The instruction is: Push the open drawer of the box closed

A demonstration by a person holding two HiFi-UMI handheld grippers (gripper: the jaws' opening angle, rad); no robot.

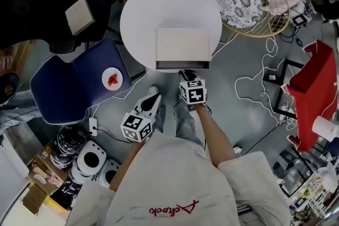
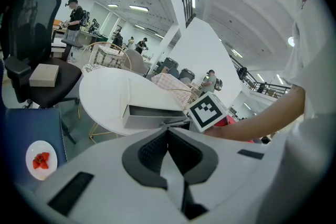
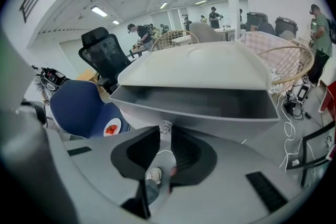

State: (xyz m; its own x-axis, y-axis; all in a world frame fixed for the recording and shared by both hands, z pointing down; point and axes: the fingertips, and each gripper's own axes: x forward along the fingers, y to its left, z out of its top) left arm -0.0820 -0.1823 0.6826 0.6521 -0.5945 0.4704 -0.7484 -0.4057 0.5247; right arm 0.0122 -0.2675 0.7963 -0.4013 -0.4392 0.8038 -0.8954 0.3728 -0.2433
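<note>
Right gripper view: right gripper (image 3: 166,134) fingers (image 3: 144,150) pinch the open drawer (image 3: 199,105) knob (image 3: 166,127); left gripper (image 2: 168,132) fingers closed.

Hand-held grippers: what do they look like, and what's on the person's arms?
The left hand-held gripper and right hand-held gripper are pale grey with dark textured pads. Each carries a cube of black-and-white square markers. The person wears white short sleeves.

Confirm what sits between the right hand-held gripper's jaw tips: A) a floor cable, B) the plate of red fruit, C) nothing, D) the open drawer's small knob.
D: in the right gripper view the small knob on the front of the open drawer sits right between the jaw tips of the right hand-held gripper.
</note>
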